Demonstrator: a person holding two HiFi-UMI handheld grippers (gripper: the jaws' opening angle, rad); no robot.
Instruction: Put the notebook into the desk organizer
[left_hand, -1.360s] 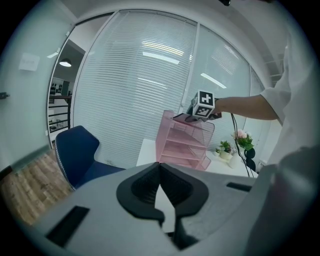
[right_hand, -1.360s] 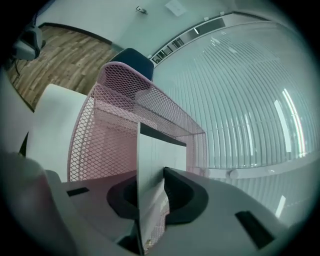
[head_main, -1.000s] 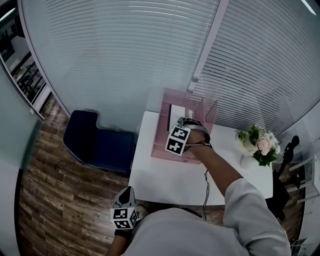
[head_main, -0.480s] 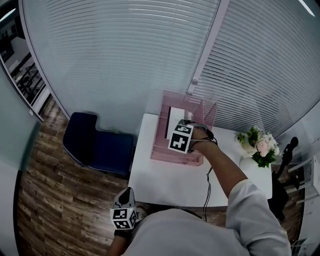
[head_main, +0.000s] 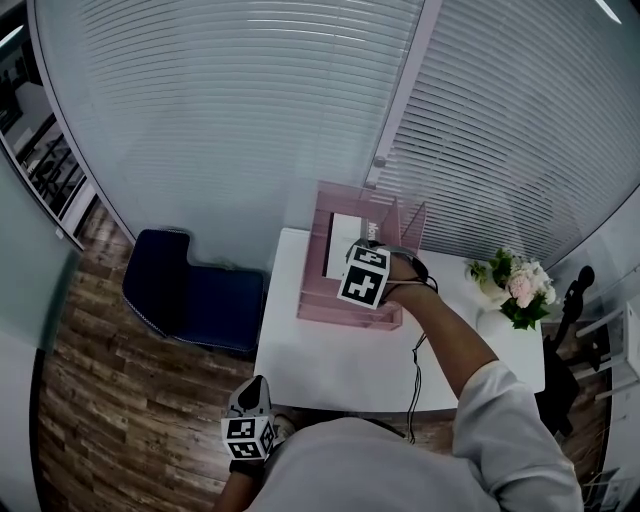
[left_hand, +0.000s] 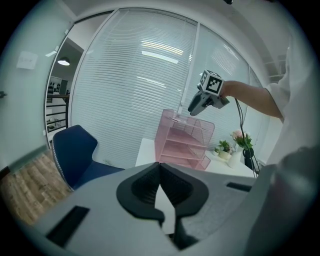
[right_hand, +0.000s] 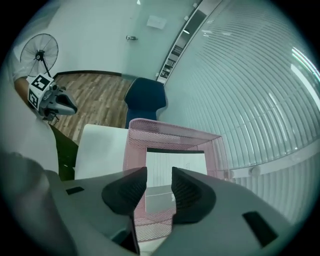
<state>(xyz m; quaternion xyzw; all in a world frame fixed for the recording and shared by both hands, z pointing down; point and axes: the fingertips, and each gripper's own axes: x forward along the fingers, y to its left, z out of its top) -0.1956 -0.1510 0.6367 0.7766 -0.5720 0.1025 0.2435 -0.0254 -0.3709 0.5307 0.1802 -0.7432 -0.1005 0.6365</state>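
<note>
The white notebook (head_main: 344, 246) lies flat in the top tray of the pink mesh desk organizer (head_main: 340, 308), which stands at the back of the white table (head_main: 330, 365). My right gripper (head_main: 373, 252) hovers just above that tray. In the right gripper view the jaws (right_hand: 159, 173) are closing with a gap and nothing between them; the notebook (right_hand: 175, 161) shows through the gap, inside the organizer (right_hand: 170, 131). My left gripper (head_main: 254, 397) hangs low by the person's side, off the table. In its own view the left gripper (left_hand: 159, 168) has its pads together, and the organizer (left_hand: 185, 142) stands far ahead.
A blue chair (head_main: 190, 285) stands left of the table. A vase of flowers (head_main: 515, 290) sits at the table's right end. Slatted blinds close off the wall behind the organizer. A floor fan (right_hand: 42, 50) stands farther back in the room.
My right gripper has lifted a little off the organizer's top tray, and the notebook stays lying there. The left gripper has not moved.
</note>
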